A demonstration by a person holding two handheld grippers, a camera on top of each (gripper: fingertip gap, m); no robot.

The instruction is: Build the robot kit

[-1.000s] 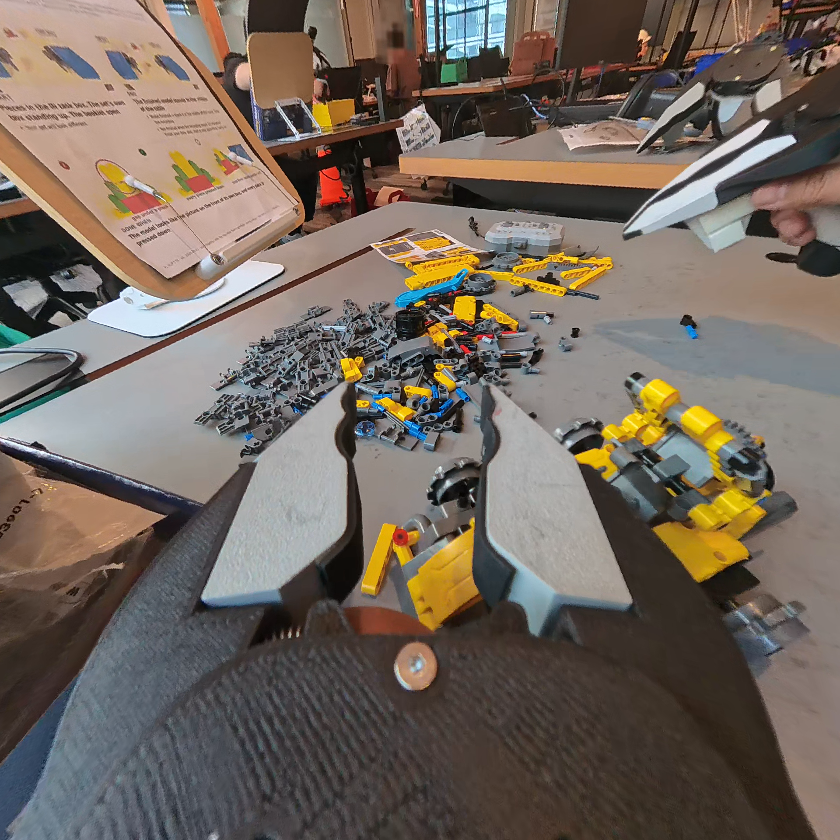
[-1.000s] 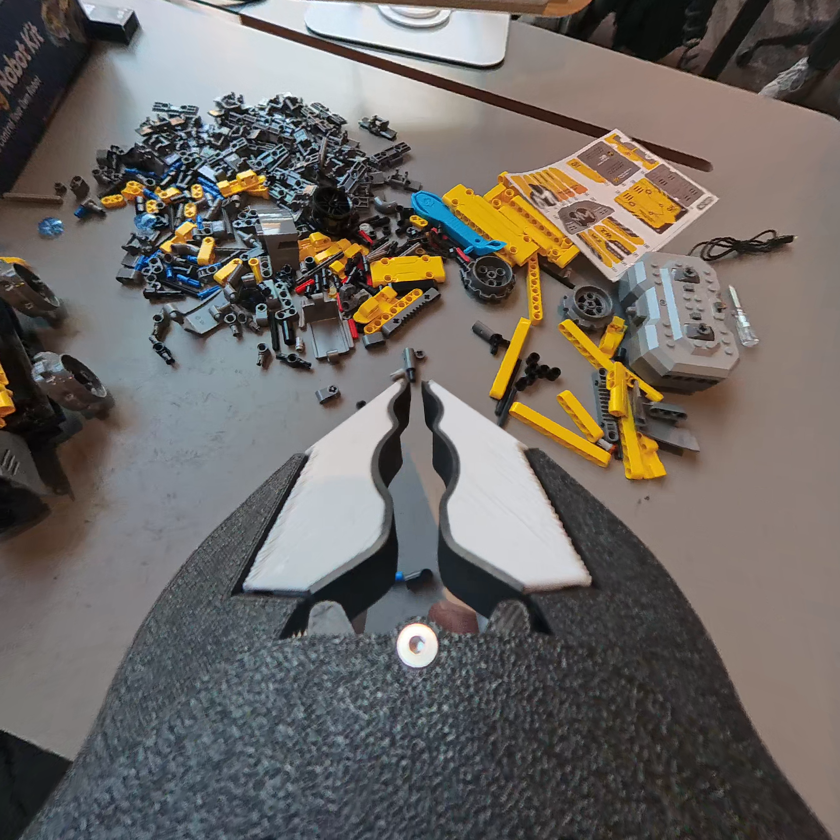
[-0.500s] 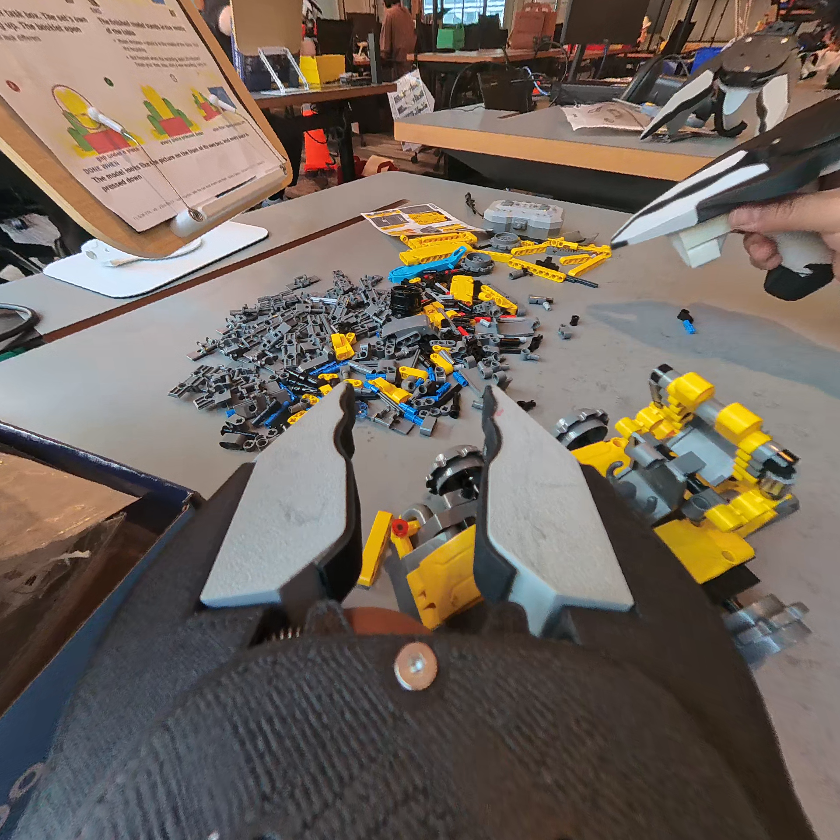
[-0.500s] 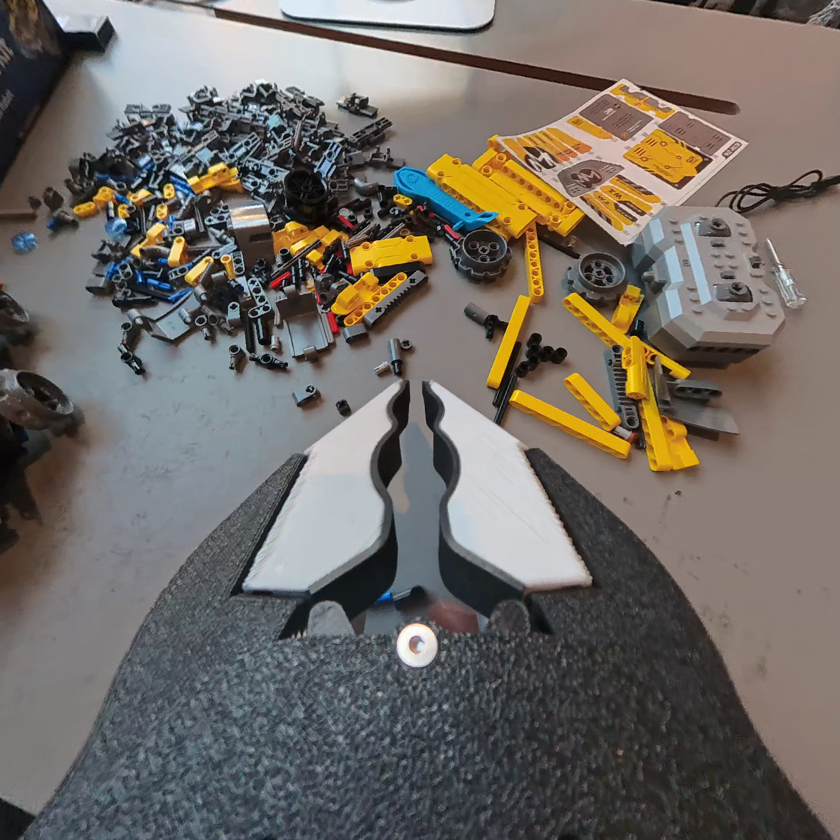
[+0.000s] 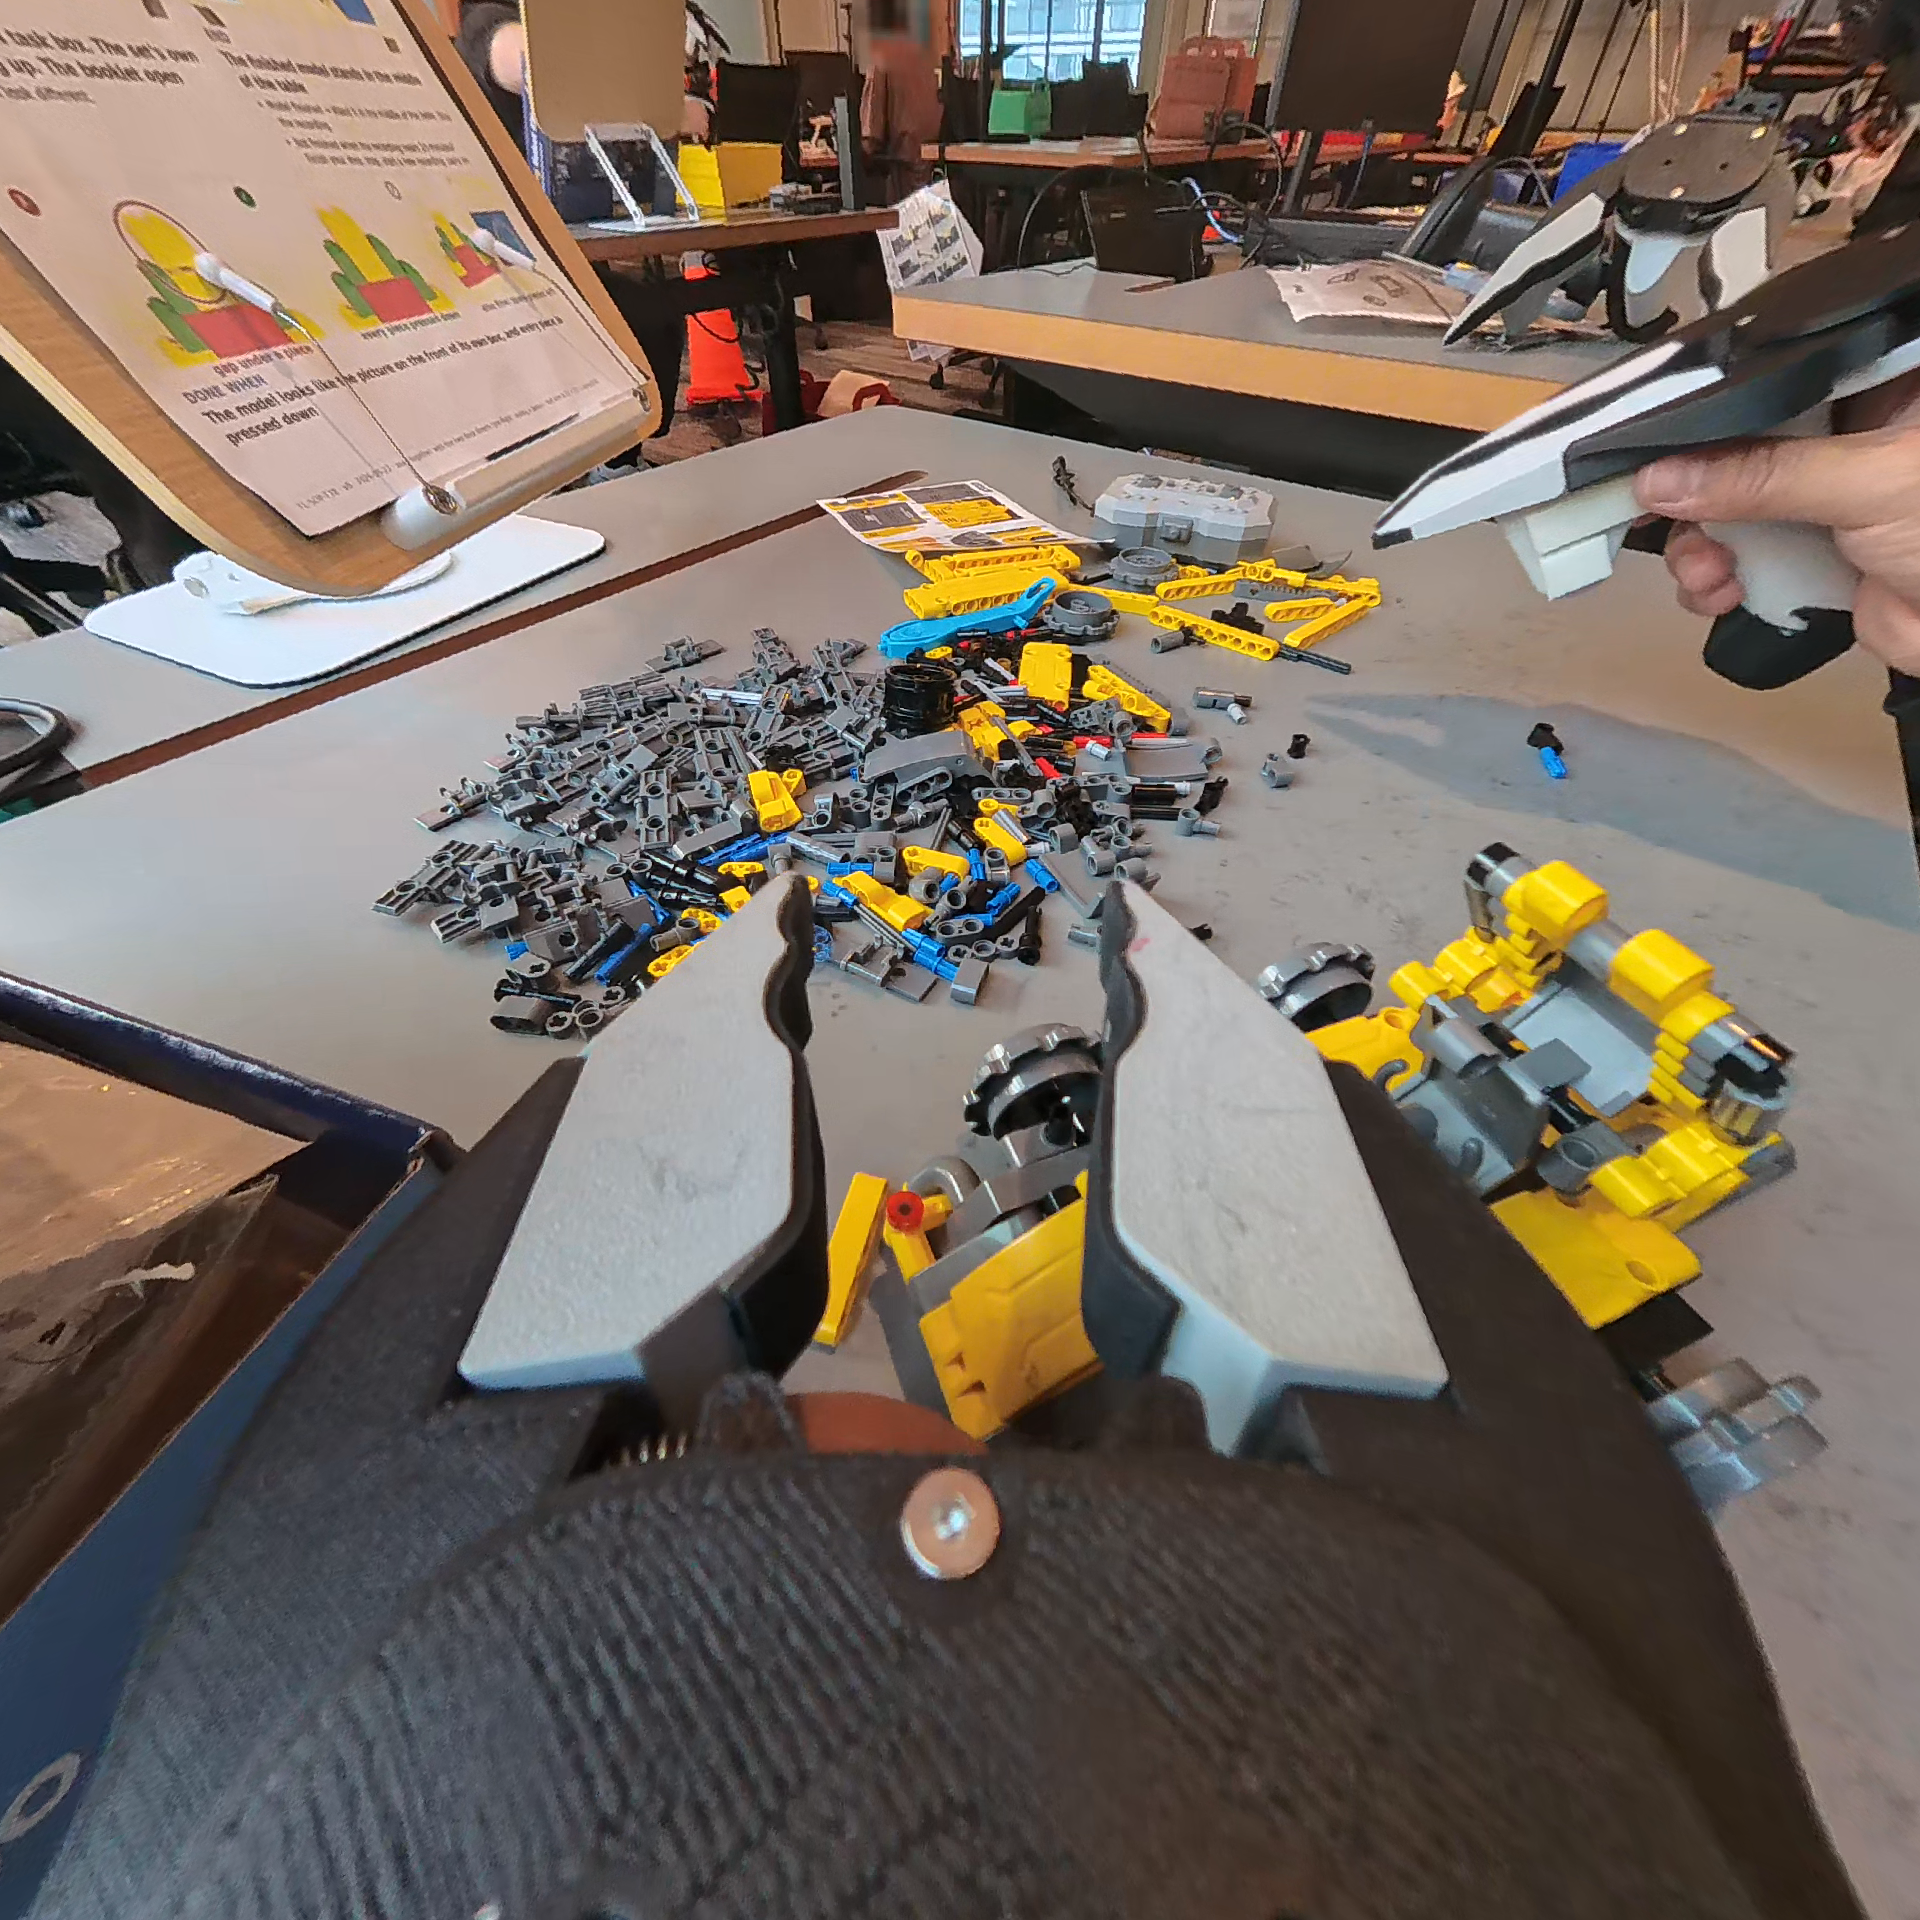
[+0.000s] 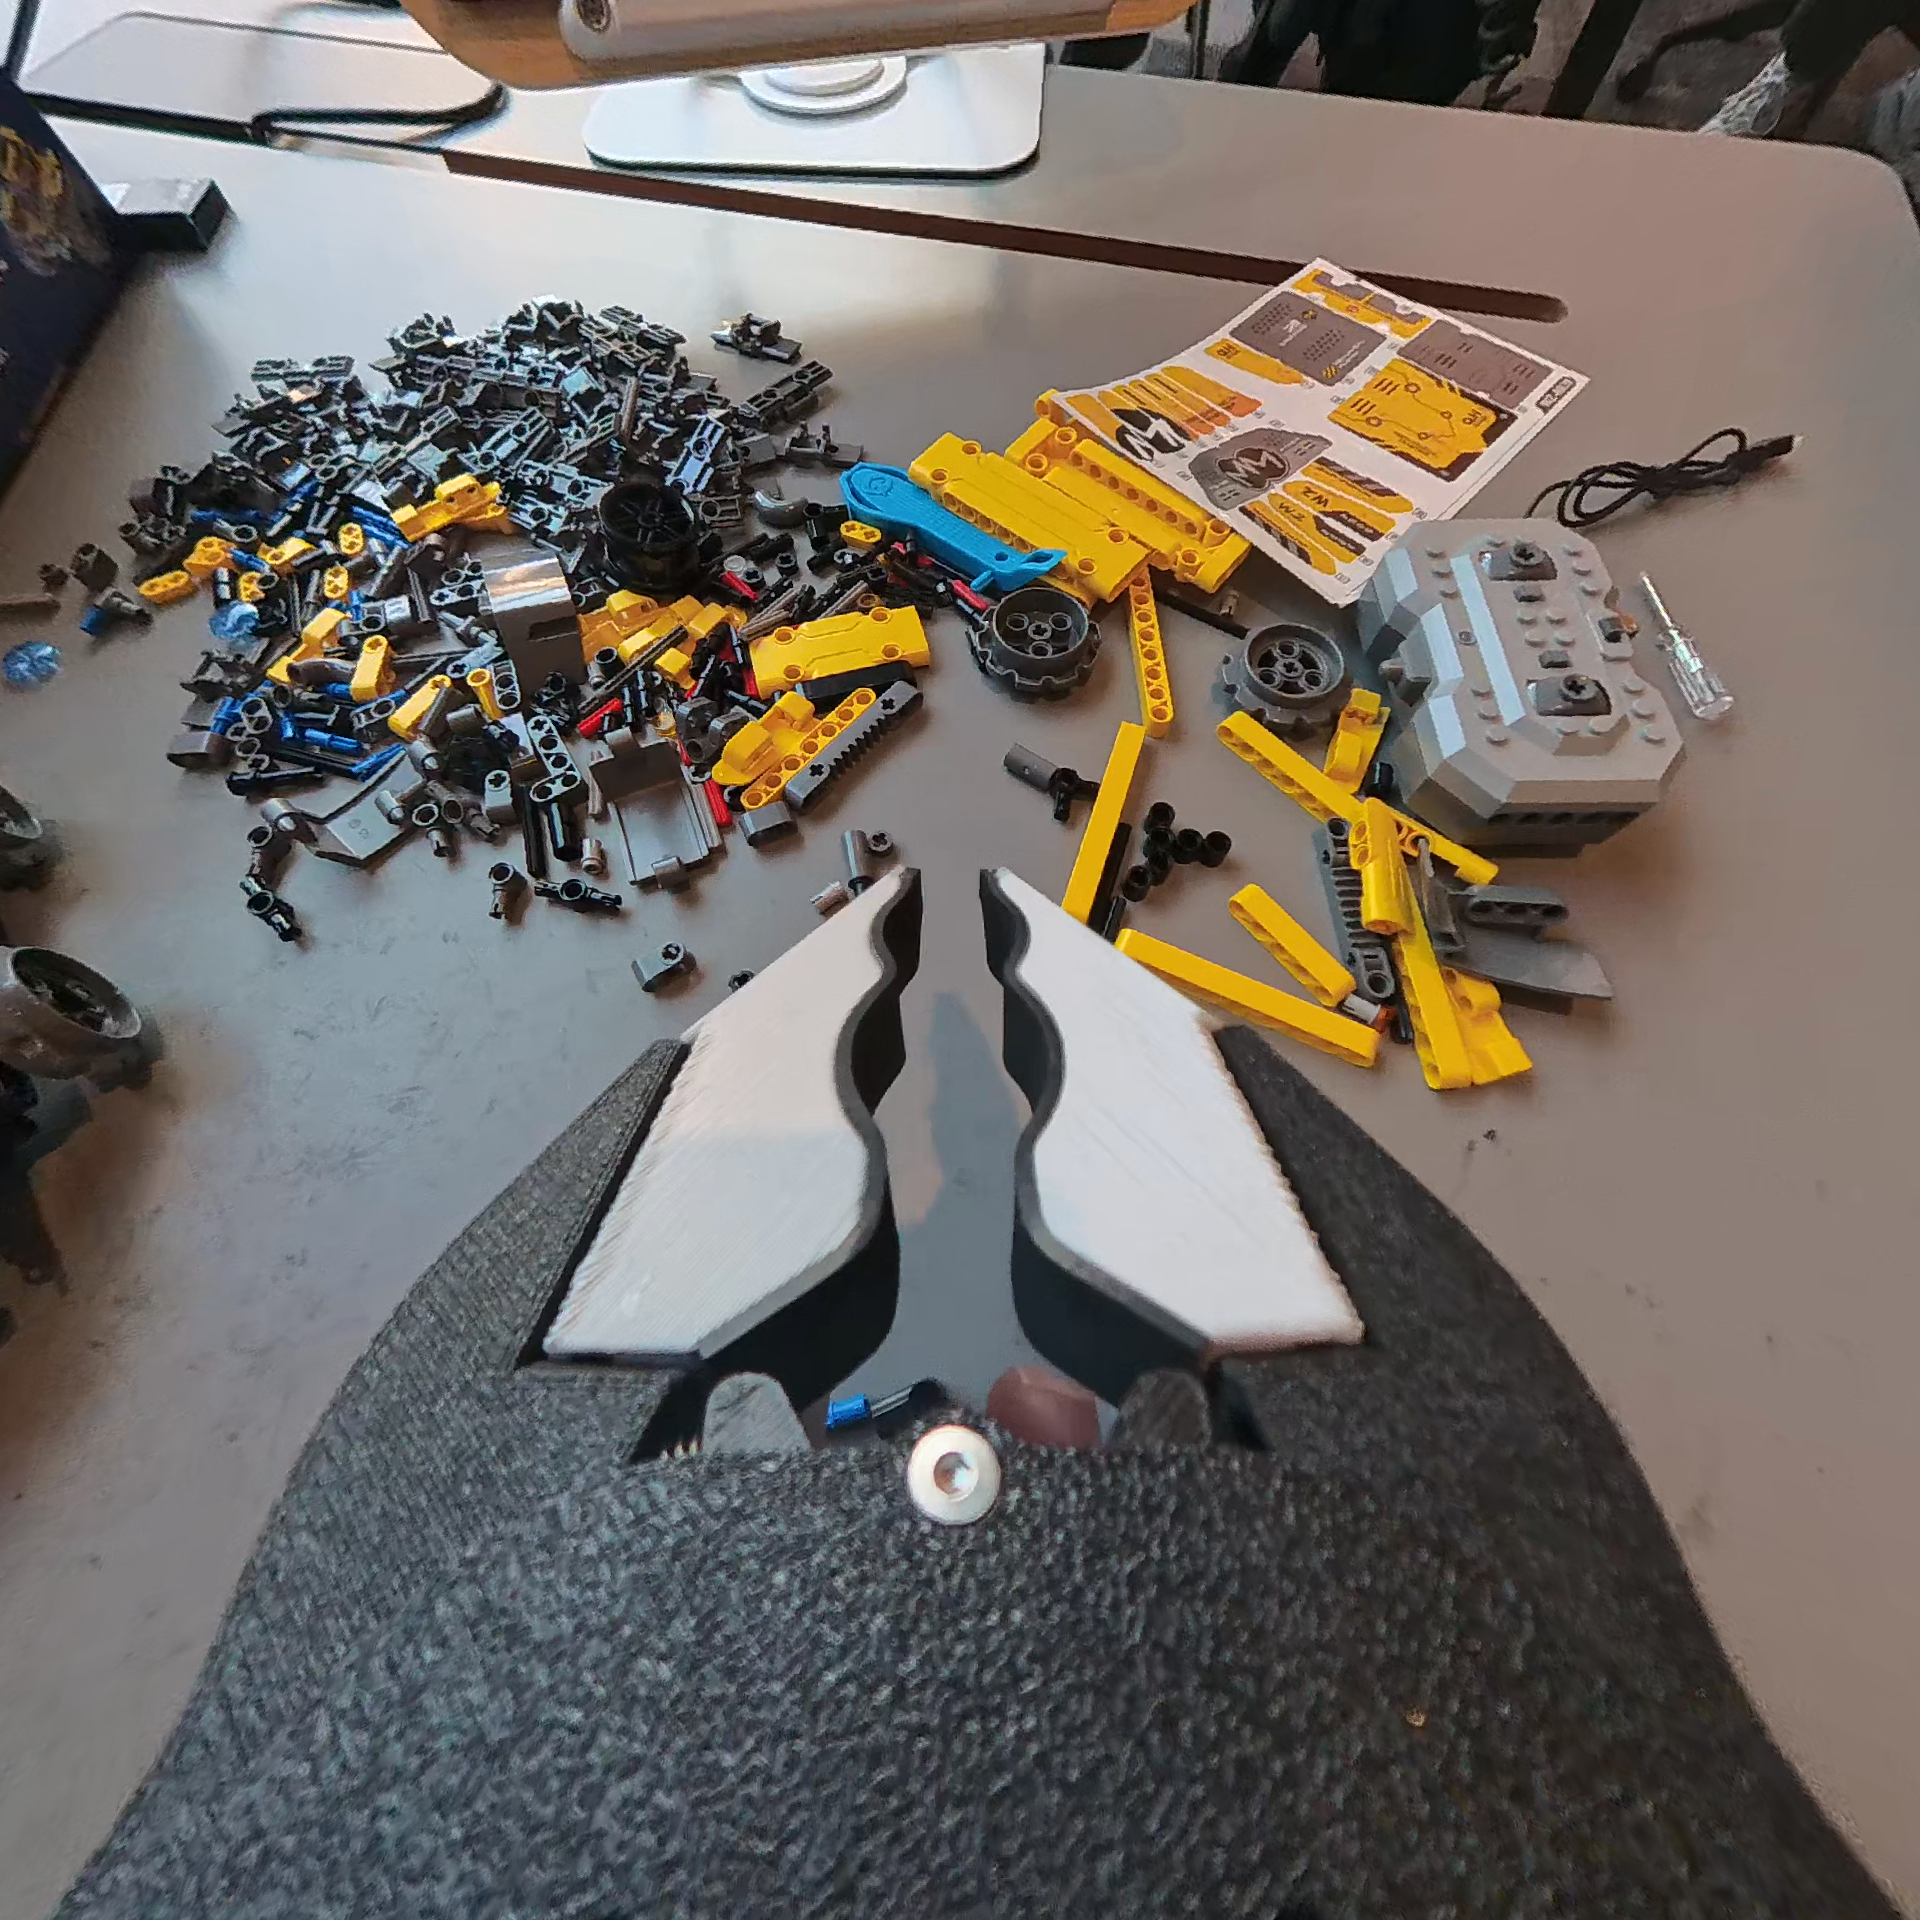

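Note:
A part-built yellow and grey brick vehicle lies on the grey table. My left gripper is open, its jaws astride the vehicle's near yellow block and a toothed wheel. My right gripper is nearly shut, with only a narrow slit and nothing in it. It hovers over bare table between the loose-parts pile and the yellow beams. It also shows in the left wrist view, held in a hand. A small blue pin lies under it.
A grey hub block, a sticker sheet, a small screwdriver and a black cable lie at the far right. An instruction stand stands at the back. A blue box sits at the left edge. One gripper's finger ends stand about 30 centimetres off the other's. To reach the toothed wheel in a straight line is about 6 centimetres for my left fingers, about 30 centimetres for my right.
The left view has swung so the blue box now shows at the left. The right gripper has come lower and drawn back from the pile, its slit a little wider.

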